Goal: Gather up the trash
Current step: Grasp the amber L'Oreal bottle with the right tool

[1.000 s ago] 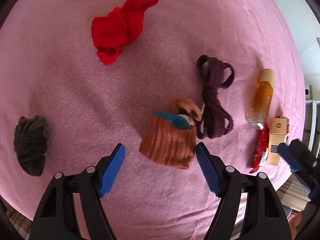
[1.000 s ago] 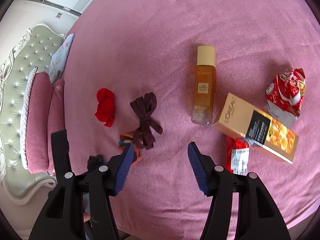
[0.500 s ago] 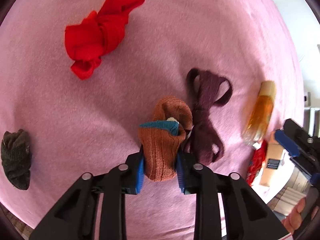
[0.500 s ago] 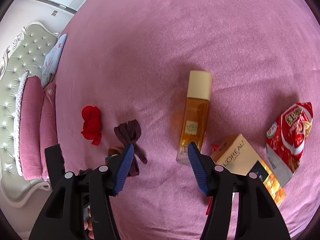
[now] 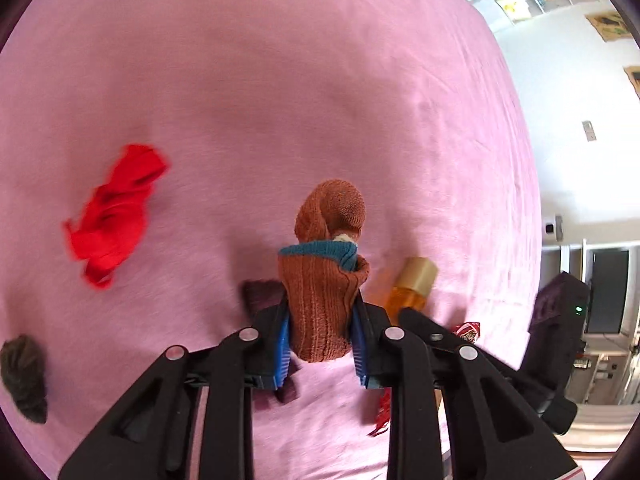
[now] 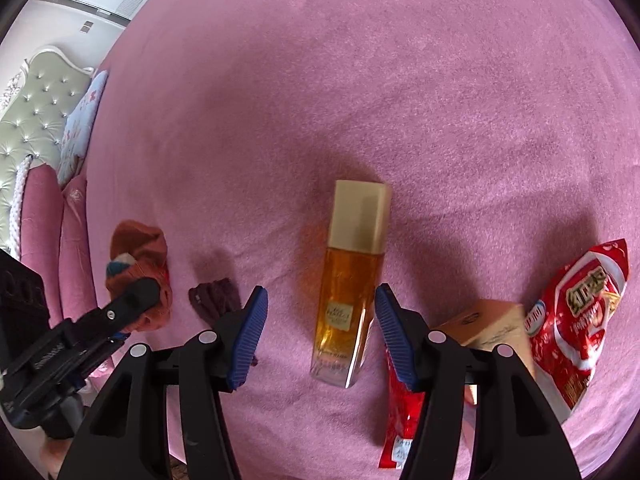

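My left gripper (image 5: 320,310) is shut on a brown ribbed sock (image 5: 324,276) with a teal cuff and holds it up off the pink bedspread (image 5: 280,80). The right wrist view shows the same sock (image 6: 138,246) at the far left. My right gripper (image 6: 320,291) hangs low over an amber bottle (image 6: 352,280) with a cream cap. The bottle lies between the blue pads (image 6: 248,332) with a gap on each side, and the jaws are closing slightly. The bottle's cap end (image 5: 412,284) also shows in the left wrist view.
A red snack bag (image 6: 576,320), a gold carton (image 6: 492,320) and a red wrapper (image 6: 400,412) lie right of the bottle. A maroon cloth (image 6: 214,298), a red cloth (image 5: 116,216) and a dark cloth (image 5: 24,376) lie on the bed. A tufted headboard (image 6: 40,108) and pillows (image 6: 40,216) stand at the left.
My left gripper closed on the brown sock and lifted it off the bedspread. My right gripper came down and forward until its open jaws straddle the bottle.
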`<state>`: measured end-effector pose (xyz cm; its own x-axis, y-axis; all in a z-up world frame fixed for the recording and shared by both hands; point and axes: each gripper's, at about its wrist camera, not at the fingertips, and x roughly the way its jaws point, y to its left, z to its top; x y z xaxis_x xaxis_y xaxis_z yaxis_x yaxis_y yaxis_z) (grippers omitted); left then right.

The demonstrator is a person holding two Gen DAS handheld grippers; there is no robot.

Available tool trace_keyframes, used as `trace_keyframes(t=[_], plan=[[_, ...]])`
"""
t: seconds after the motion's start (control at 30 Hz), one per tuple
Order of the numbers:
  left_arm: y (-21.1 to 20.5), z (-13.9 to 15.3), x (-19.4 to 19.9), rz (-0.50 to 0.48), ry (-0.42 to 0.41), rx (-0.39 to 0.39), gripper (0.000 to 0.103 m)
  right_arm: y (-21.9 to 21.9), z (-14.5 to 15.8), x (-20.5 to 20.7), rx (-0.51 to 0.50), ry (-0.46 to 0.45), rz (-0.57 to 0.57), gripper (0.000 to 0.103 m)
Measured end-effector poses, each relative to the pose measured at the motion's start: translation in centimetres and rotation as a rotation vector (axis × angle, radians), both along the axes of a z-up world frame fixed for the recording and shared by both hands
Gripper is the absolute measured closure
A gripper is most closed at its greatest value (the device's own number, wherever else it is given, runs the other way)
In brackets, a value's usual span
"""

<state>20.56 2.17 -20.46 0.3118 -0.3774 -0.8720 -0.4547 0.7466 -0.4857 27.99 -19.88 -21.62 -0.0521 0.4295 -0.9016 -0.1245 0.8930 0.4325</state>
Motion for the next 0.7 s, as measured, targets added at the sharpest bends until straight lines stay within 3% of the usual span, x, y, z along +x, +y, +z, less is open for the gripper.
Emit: trace_keyframes(t=[0.4,0.7], plan=[[-5.8,-3.2,4.4,-0.138,0.070,0.013,0.078,2.4,-0.9,0.1,-0.150,-0.053,0.035,0.068],[-5.5,-2.3,2.9,-0.132,0.059,0.014,0.078,1.8,1.3,-1.5,-0.080,-0.109,0.051,0.072]])
